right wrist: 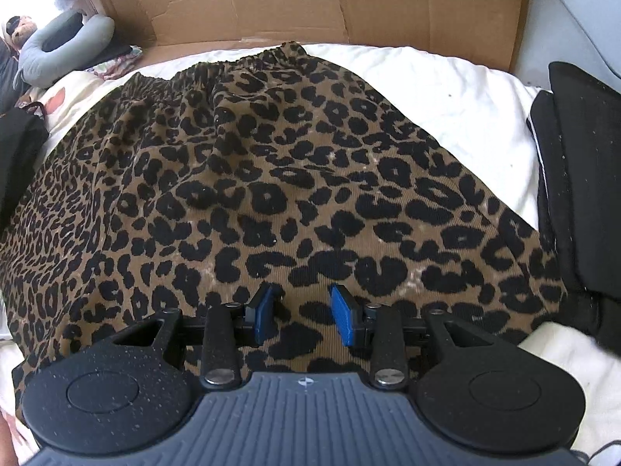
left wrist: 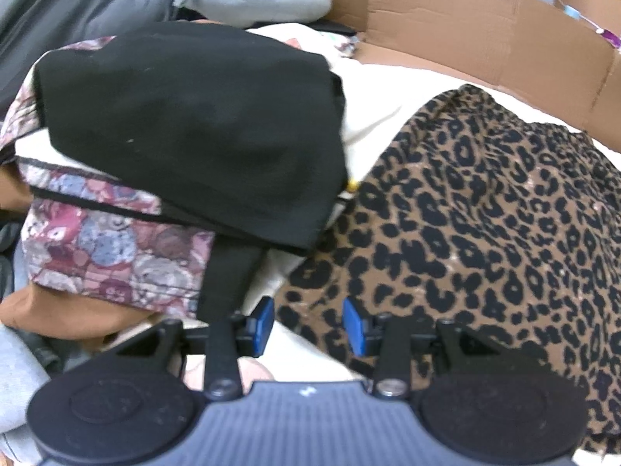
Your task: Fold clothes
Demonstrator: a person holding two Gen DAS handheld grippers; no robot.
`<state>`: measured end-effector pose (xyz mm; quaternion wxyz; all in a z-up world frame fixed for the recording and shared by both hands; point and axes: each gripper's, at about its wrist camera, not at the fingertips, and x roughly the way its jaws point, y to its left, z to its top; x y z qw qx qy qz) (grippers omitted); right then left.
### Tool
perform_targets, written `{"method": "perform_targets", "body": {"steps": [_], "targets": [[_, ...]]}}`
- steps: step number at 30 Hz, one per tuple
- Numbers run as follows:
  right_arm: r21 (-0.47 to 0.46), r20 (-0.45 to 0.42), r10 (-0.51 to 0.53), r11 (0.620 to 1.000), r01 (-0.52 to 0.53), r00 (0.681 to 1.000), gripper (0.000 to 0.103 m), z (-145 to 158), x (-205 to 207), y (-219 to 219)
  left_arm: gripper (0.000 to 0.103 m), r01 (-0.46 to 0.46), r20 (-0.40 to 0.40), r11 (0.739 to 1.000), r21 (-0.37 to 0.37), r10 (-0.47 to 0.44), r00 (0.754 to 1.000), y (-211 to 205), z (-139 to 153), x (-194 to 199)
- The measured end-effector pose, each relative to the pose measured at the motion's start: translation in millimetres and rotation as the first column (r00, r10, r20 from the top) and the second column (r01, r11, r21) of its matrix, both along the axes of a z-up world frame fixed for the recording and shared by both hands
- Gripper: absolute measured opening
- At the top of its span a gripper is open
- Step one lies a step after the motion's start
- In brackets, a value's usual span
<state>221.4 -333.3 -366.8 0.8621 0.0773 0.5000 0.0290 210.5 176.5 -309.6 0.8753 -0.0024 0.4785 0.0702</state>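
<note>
A leopard-print skirt (right wrist: 295, 178) lies spread flat on the white bed sheet (right wrist: 458, 97), its gathered waistband at the far side. It also shows in the left wrist view (left wrist: 485, 225), on the right. My right gripper (right wrist: 305, 320) is open and empty, just above the skirt's near hem. My left gripper (left wrist: 309, 324) is open and empty, over the skirt's left near corner and the sheet beside it.
A pile of clothes stands left of the skirt: a black garment (left wrist: 194, 132) on a bear-print fabric (left wrist: 104, 248). A cardboard sheet (right wrist: 310, 4) stands at the back. A grey neck pillow (right wrist: 62, 50) lies far left. Black folded fabric (right wrist: 582, 178) lies on the right.
</note>
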Motion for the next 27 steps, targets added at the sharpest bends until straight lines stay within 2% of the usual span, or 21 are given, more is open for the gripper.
{"method": "perform_targets", "body": {"steps": [3,10,19,27], "targets": [[-0.003,-0.005,0.004,1.0,-0.004,1.0,0.04,0.8,-2.6,1.3,0.042,-0.004,0.006,1.0,0.006,0.004,1.0,8.2,-4.6,2.0],[-0.006,-0.014,0.007,1.0,-0.007,1.0,0.04,1.2,-7.8,3.6,0.042,0.05,0.025,0.999,0.023,-0.05,0.998,19.2,-16.8,2.1],[-0.012,-0.023,0.017,1.0,-0.017,1.0,0.04,2.6,-13.2,4.7,0.042,0.054,0.038,0.997,-0.052,-0.052,0.998,40.2,-28.2,5.3],[-0.007,-0.023,0.015,1.0,-0.015,1.0,0.04,4.2,-14.4,2.9,0.043,0.095,0.041,0.987,-0.13,-0.09,0.995,45.9,-34.3,6.9]]}}
